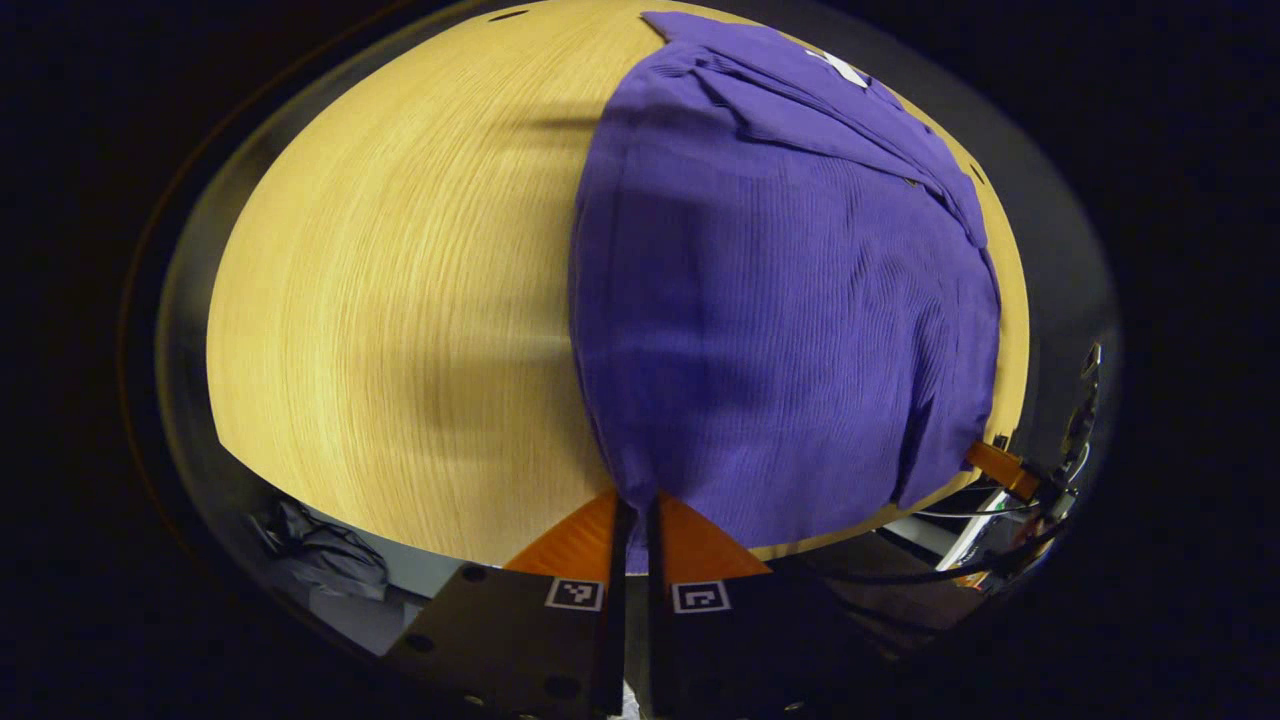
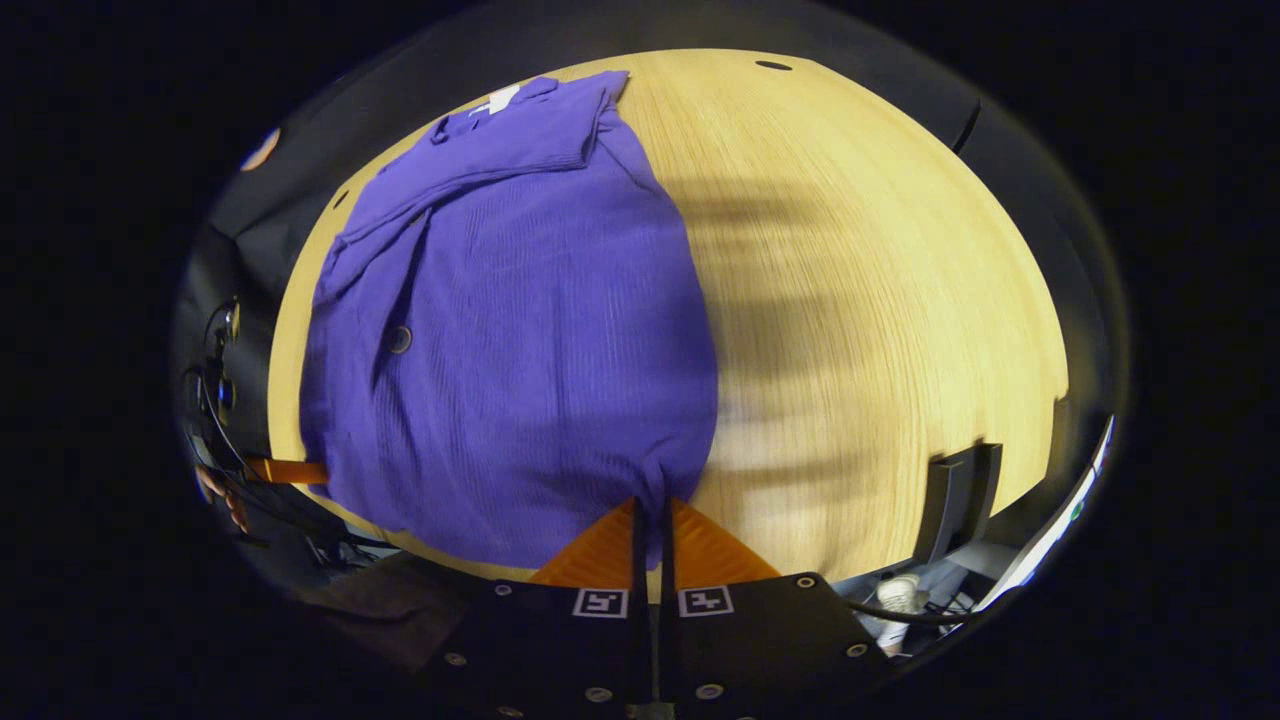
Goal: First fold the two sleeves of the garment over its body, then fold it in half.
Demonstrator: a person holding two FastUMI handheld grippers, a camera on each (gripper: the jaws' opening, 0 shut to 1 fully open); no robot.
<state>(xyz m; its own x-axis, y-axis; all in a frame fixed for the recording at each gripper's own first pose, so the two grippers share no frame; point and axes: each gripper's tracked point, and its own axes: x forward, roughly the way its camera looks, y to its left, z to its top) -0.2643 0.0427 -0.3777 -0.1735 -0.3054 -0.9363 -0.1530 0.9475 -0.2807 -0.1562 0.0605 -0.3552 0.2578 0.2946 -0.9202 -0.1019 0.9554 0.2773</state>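
— On the wooden table (image 1: 400,300) our purple garment (image 1: 780,300) lay spread, both sleeves folded over its body, collar at the far end.

— And we had our left gripper (image 1: 635,520) pinching one near hem corner, fingers pressed together on the cloth?

— Yes; our right gripper (image 2: 652,525) pinched the other corner likewise.

Both views are evenly lit from above, dim toward the rim. Fisheye distortion bulges the tabletop (image 1: 400,300) into a dome and bends its edges. In the right gripper view, soft banded shadows cross the tabletop (image 2: 880,300) beside the garment (image 2: 520,350), smeared by motion blur. In the left gripper view the wood grain streaks slightly and the garment (image 1: 780,300) carries gentle shading, without glare
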